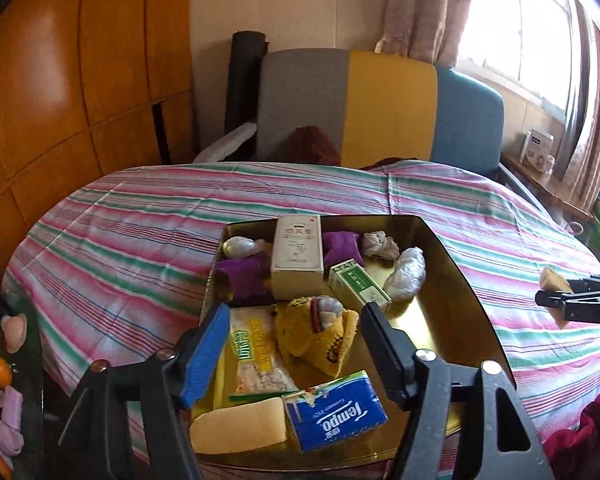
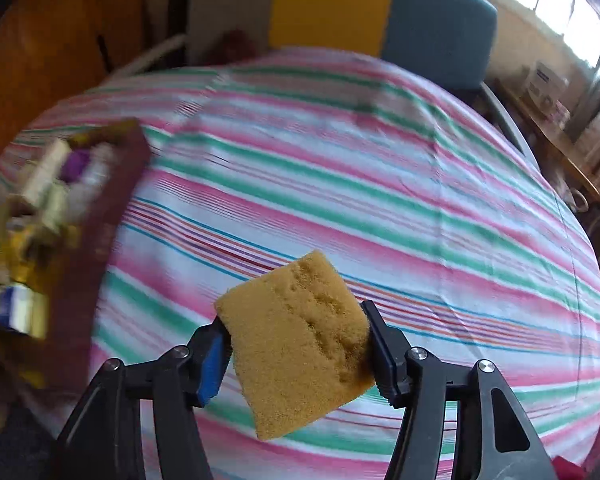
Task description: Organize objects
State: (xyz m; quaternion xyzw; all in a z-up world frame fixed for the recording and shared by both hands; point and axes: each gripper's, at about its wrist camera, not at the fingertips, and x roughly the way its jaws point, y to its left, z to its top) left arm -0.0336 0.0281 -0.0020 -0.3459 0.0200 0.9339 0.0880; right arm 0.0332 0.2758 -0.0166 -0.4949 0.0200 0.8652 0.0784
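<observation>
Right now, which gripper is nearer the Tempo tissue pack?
Left. The left gripper hangs open just above the Tempo tissue pack in the tray; the right gripper holds a sponge off beside it.

Daylight is admitted through a blown-out curtained window at upper right. Glare is thrown on the glossy orange wooden panelling. Edges are bowed by fisheye distortion; the right wrist view is smeared by motion blur.

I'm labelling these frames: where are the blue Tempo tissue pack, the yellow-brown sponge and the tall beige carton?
Blue Tempo tissue pack (image 1: pixel 334 410), left wrist view, printed top face.
Yellow-brown sponge (image 2: pixel 300 344), right wrist view, broad face.
Tall beige carton (image 1: pixel 297 254), left wrist view, front panel.
</observation>
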